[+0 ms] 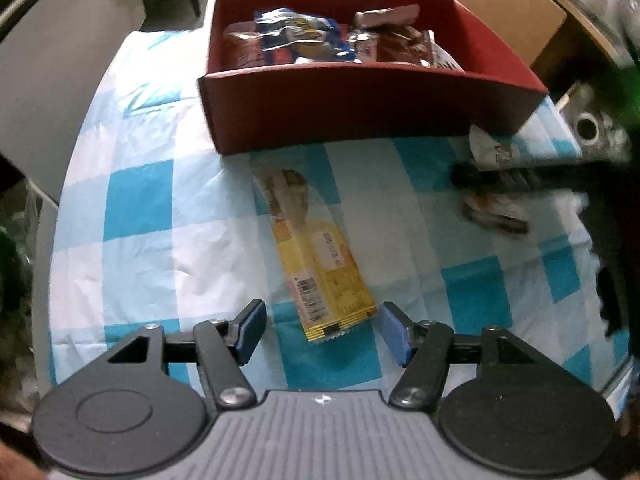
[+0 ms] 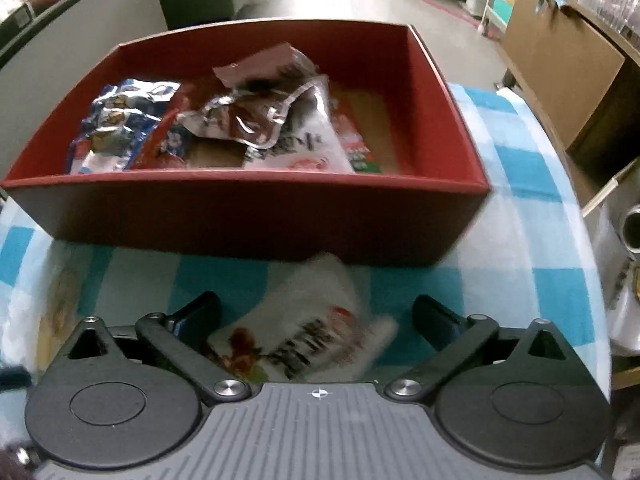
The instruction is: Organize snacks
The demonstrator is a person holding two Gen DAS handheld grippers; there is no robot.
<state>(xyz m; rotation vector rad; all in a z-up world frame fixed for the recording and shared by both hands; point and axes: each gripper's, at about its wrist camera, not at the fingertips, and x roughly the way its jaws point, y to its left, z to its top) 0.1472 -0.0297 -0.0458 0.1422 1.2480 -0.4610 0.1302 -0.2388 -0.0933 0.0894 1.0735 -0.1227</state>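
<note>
Left wrist view shows me my left gripper with its fingers spread wide, blue pads on either side of the near end of a long yellow snack bar; I see a gap between each pad and the wrapper, so nothing is clamped. The bar lies flat on the blue-and-white checked tablecloth, its far end just short of the front wall of the red box. The box sits toward the far edge of the surface and holds a heap of packets, among them a blue-and-white packet and brown wrappers. Toward the right edge of the surface I see my right gripper as a dark blurred shape over a white packet. Right wrist view gives me that gripper from behind: its fingers stand apart, and the white snack packet with red and black print lies between them on the cloth, blurred; I cannot tell whether either finger touches it. Its far tip reaches close to the front wall of the red box. Inside the box I make out the blue-and-white packet at the left, a crumpled silver-and-brown wrapper in the middle, and a red-and-green packet beside bare cardboard floor at the right.
</note>
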